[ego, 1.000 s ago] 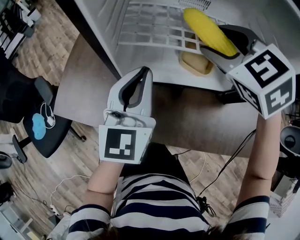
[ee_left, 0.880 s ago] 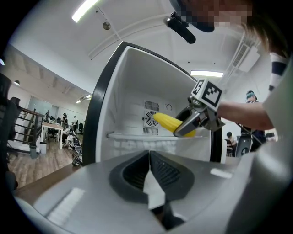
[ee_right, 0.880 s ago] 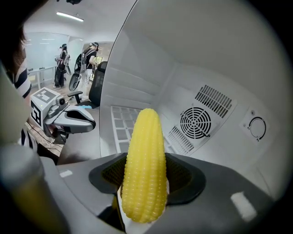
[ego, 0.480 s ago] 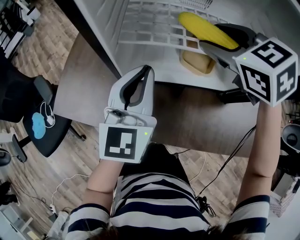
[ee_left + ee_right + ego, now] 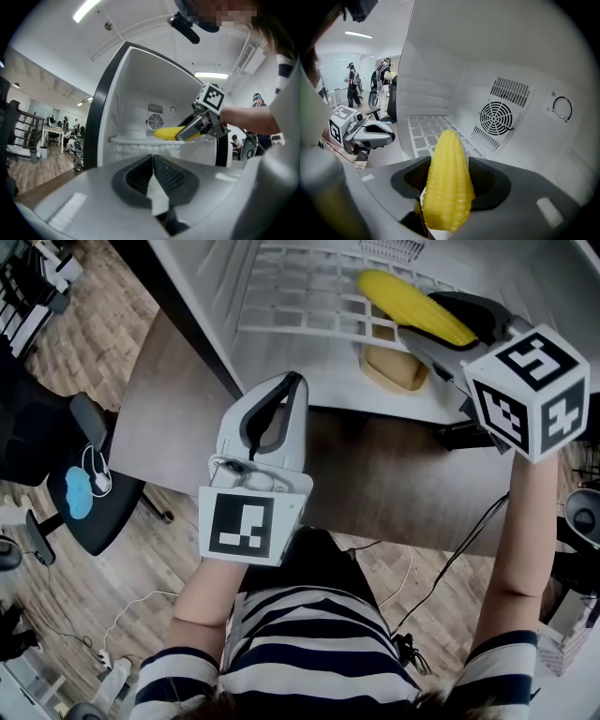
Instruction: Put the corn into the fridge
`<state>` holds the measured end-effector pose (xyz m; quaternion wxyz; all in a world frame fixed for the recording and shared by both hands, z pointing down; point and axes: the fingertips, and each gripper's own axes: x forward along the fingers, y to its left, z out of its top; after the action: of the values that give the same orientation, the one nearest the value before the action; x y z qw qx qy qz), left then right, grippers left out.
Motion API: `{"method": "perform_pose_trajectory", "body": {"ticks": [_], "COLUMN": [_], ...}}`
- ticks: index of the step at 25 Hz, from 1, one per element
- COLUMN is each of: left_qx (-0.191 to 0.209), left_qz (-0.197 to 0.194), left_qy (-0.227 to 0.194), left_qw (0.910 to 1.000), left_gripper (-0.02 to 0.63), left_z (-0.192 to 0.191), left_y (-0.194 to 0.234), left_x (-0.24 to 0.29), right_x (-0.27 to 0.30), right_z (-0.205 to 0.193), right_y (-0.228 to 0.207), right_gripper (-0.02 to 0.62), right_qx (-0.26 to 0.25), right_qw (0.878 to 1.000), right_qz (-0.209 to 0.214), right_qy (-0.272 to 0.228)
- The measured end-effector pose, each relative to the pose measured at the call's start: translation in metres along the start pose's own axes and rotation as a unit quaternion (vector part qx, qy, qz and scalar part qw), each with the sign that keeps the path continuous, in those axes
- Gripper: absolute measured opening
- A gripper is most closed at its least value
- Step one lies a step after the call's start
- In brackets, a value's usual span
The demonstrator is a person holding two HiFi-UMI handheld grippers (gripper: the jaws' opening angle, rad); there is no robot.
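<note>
Holding the corn clamped lengthwise over the fridge wire shelf, the right gripper seems set to lay it down; the left gripper (clenched, empty) hangs clear outside.

**Legible text, labels and signs: none can be read.**
The only printed marks are black-and-white square markers, which are coded block patterns rather than letters or numerals. Two of them show on faces of the cube of the right gripper, and one lies on the flat rear plate of the left gripper. A round dial outline stands on the back wall of the fridge, and any figures on it are too small to make out.
</note>
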<state>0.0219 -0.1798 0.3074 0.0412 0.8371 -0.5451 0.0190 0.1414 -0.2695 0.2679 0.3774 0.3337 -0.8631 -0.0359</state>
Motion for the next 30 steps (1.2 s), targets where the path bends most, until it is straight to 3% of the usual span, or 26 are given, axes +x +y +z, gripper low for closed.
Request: {"method": "perform_pose_trajectory", "body": {"ticks": [15,21,30], "left_qx": [0.018,0.031,0.037], "left_qz": [-0.007,-0.007,-0.008], "left_qy": [0.002,-0.021,-0.015], "left_qw": [0.9998,0.9993,0.9992], "left_gripper": [0.000,0.000,0.000], "left_z": [0.012,0.025,0.030], "left_y": [-0.005,-0.005,-0.008], "left_x": [-0.009,-0.015,-0.023], "right_x": [-0.037,-0.070,-0.097], "right_z": [0.006,0.005,-0.024], "right_y": [0.000,0.008,0.023], "right_gripper": [0.272,0.264,0.221], "right_qx": [0.009,0.041,0.105], "right_qw": [0.996,0.989,0.975], "right_qz": [-0.067,-0.106,-0.142], "right_qy": [-0.063,-0.099,-0.134]}}
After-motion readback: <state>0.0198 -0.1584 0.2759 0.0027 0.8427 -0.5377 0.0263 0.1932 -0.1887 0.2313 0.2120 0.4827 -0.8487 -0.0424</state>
